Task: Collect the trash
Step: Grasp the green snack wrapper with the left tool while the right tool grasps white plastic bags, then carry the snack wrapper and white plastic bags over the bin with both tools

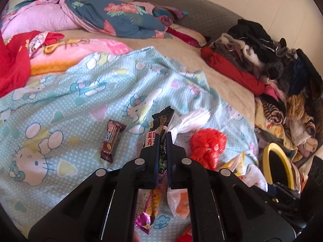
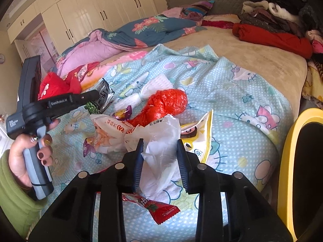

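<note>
Black snack wrapper (image 1: 160,126), glossy foil with Chinese characters, long axis upright, clamped in the left gripper (image 1: 163,139) above the cartoon-cat blanket (image 1: 60,104). "GenRobot.AI" is printed on that gripper's body. Right gripper (image 2: 160,149): jaws narrowed around a crinkled white plastic bag (image 2: 159,153); whether the pads press on it cannot be told. Brown candy bar (image 1: 111,141), red plastic bag (image 2: 163,104), yellow packet (image 2: 201,135) lie near.

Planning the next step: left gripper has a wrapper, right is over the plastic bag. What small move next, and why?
Probably carry the left gripper with its black snack wrapper across to the yellow-rimmed bin: it is already shut on it, while the white plastic bag sits loose between the right gripper's jaws.
</note>
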Tool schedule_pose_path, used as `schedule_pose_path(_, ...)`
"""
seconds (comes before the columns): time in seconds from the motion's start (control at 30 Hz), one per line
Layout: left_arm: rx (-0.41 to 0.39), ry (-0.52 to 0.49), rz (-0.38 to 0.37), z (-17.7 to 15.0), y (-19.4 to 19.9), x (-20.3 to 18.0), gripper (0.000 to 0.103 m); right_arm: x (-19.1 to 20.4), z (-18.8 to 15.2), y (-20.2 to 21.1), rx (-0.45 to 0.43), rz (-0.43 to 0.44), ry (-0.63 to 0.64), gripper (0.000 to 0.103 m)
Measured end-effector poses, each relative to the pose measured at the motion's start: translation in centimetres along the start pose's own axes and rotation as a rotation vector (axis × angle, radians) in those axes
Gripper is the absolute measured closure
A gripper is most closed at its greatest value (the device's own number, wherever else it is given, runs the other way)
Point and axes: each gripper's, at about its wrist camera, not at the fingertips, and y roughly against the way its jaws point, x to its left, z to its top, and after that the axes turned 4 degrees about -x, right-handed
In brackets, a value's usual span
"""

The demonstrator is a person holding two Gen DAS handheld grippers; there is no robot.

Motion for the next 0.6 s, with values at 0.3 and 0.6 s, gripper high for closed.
schedule_pose_path(0.3,-0.073,-0.007,-0.039,1.6,2.7,-1.8,0.101,-0.3,0.7,2.3,-0.080,-0.010,-0.002,0.074)
schedule_pose_path(0.6,-0.127,-0.034,-0.075,2.6,4.8,-4.3,0.101,-2.0,2.3,6.2,-0.194,-0.034,-0.050,0.075)
